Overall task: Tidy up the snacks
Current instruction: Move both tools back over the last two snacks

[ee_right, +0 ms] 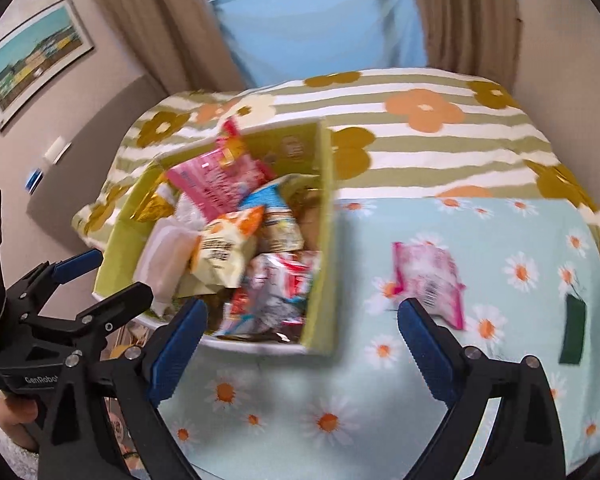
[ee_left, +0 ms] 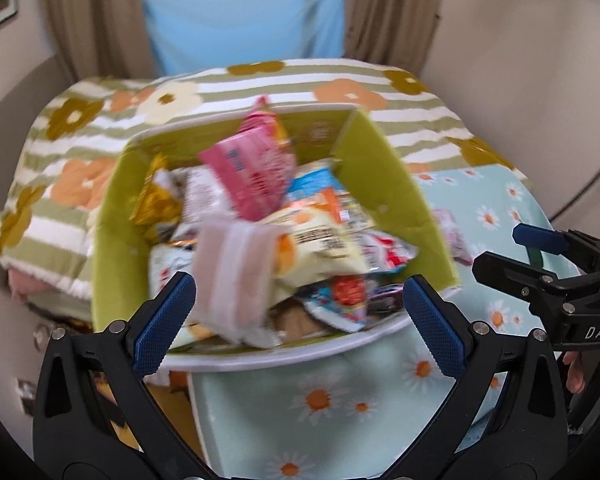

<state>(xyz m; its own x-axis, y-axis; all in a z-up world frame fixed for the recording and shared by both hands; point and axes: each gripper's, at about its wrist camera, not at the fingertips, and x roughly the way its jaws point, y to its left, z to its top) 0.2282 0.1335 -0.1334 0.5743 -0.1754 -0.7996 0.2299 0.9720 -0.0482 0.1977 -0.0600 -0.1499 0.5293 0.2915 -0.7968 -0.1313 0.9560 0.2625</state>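
A green cardboard box full of snack packets stands on the bed. A pale pink-and-white packet lies blurred on top of the pile, just beyond my open, empty left gripper. A bright pink packet leans at the back of the box. Another pink packet lies alone on the daisy cloth right of the box, just beyond my open, empty right gripper. The left gripper also shows in the right wrist view, and the right gripper in the left wrist view.
The box sits on a light-blue daisy cloth over a green-striped flower quilt. A dark green strip lies on the cloth at the right. Curtains and a blue window blind are behind the bed.
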